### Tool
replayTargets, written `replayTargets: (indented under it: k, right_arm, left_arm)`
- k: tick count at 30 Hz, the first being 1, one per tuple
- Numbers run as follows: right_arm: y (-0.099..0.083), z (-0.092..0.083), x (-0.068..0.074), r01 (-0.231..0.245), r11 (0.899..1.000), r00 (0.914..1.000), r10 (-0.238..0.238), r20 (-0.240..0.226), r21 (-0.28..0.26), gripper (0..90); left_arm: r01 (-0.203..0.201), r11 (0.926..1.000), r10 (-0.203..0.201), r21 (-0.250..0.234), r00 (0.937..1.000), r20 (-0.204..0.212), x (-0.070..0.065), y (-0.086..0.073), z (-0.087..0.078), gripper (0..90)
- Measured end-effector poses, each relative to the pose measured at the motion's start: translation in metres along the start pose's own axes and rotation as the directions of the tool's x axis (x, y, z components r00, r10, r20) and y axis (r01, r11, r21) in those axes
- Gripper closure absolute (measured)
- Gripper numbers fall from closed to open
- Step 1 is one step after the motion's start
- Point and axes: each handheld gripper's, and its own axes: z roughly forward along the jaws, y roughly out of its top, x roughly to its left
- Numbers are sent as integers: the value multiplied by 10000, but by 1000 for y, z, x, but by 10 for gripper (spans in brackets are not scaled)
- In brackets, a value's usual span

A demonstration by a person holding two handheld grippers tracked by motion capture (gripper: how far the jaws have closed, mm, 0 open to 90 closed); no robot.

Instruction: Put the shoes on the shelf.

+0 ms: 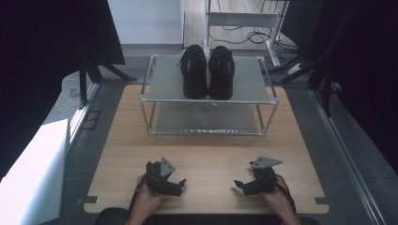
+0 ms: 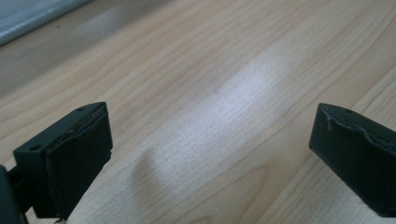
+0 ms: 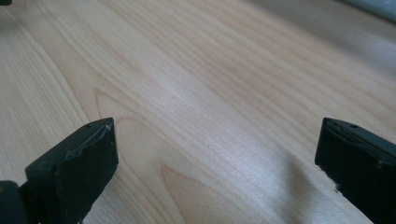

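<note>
A pair of black shoes [image 1: 208,71] is seen on the top shelf of a metal rack [image 1: 269,101], at the 12 o'clock end of the wooden surface [image 1: 206,150]. The two shoes stand side by side, touching or nearly so, with toes pointed toward 6 o'clock and heels toward 12. The lower shelf of the rack is bare.

The left claw [image 1: 177,185] is rested low at about 7 o'clock, and the right claw [image 1: 240,186] at about 5 o'clock; both are well apart from the rack. In each gripper view the jaws are spread wide, with nothing but bare wood grain between them.

The shoes are judged to be light to moderate in weight, with soft fabric or leather uppers that would give under pressure, and stiffer soles. A firm hold is likely to be found at the heel collar or across the padded opening, where one jaw can be slipped inside and the other kept outside. The rounded toe is thought too broad and smooth to be pinched well. The laces, barely made out on the left shoe, are best avoided as a grip.
</note>
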Motion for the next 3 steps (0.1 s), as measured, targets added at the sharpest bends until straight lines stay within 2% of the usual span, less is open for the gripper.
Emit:
replayTargets:
  k: [3]
  right_arm:
    - [-1, 3, 1, 140, 9996, 9999, -141, 72, 227, 0]
  left_arm:
    - [-87, 9999, 88, 148, 10000, -14, -1, 0, 3, 0]
